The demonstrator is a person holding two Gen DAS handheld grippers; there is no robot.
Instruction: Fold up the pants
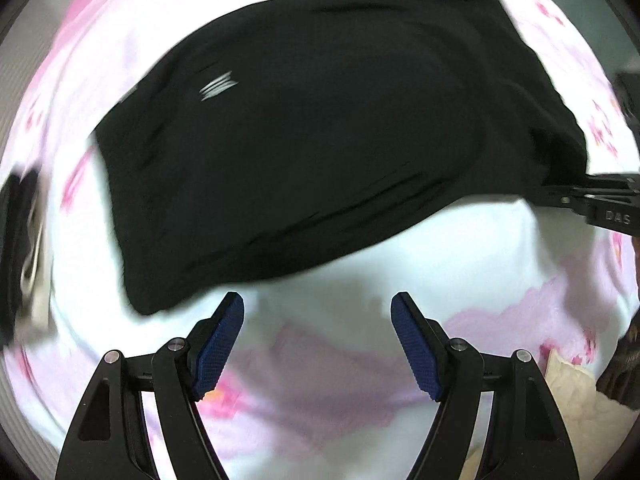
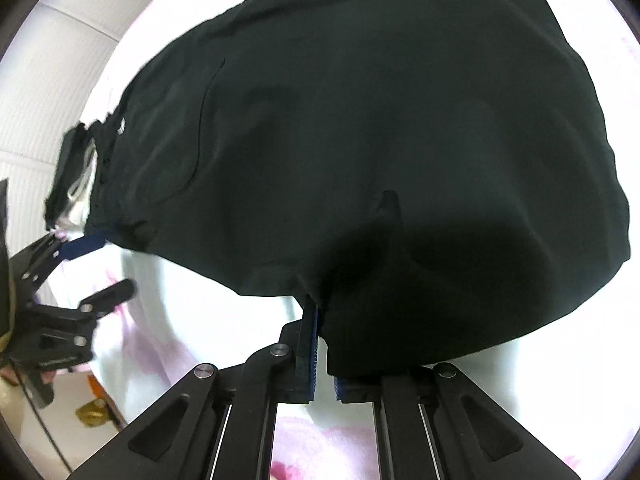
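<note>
White bedsheet [image 1: 460, 248] with blurred pink floral print covers the whole work surface, soft and slightly rumpled; pants [image 1: 320, 140] lie across it, black, matte, smooth knit, folded into a broad slab with a small silver striped logo [image 1: 218, 86] toward their left end. Left gripper [image 1: 318, 340] hovers low just short of the pants' near edge, pointing toward them, jaws spread wide with nothing between; blue ribbed pads [image 1: 412, 344] on black angular arms with silver pivot pins. Right gripper [image 2: 325, 344] comes in at the pants' right end, jaws closed together on a pinch of the black cloth, hem bunched and lifted at the grip, fabric draping away in shallow folds. From the right wrist view the left gripper [image 2: 102, 268] sits beside the pants' far left corner, one blue pad near the hem, contact unclear. Dark item with pale lining [image 2: 76, 176] at that same end, too blurred to identify
</note>
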